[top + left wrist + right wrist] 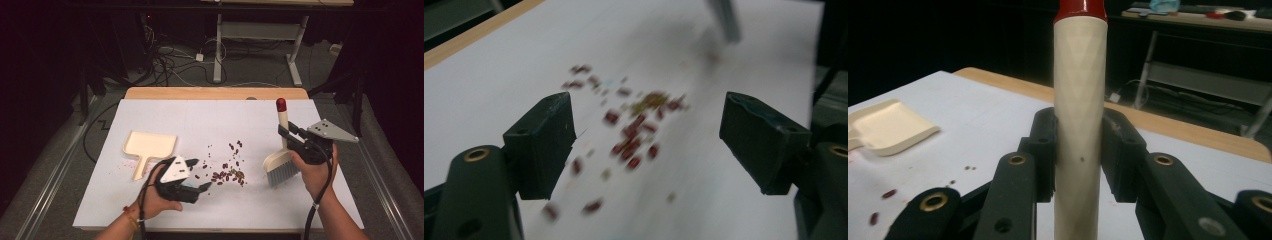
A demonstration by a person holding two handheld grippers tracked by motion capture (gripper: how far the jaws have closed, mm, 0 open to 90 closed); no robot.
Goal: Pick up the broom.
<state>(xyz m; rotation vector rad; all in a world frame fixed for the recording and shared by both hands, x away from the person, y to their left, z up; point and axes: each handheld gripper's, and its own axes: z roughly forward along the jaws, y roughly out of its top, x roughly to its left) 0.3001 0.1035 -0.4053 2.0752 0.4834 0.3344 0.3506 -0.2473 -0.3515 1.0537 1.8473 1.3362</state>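
Observation:
A hand brush [281,159] with a cream handle, red cap and grey bristles stands upright at the table's right. My right gripper [290,136] is shut on its handle [1080,120], bristles touching the table. Red beans [227,172] lie scattered mid-table, left of the bristles; they appear blurred as beans [634,130] ahead of my left gripper. A cream dustpan [147,149] lies flat at the left, also seen as the dustpan [885,127]. My left gripper [200,175] stands open between the dustpan and the beans, nothing between its jaws [646,145].
The white table [165,112] has a wooden strip along its far edge. Beyond it are cables on the floor [175,60] and a white desk frame [260,37]. A few stray beans [880,205] lie near the dustpan side.

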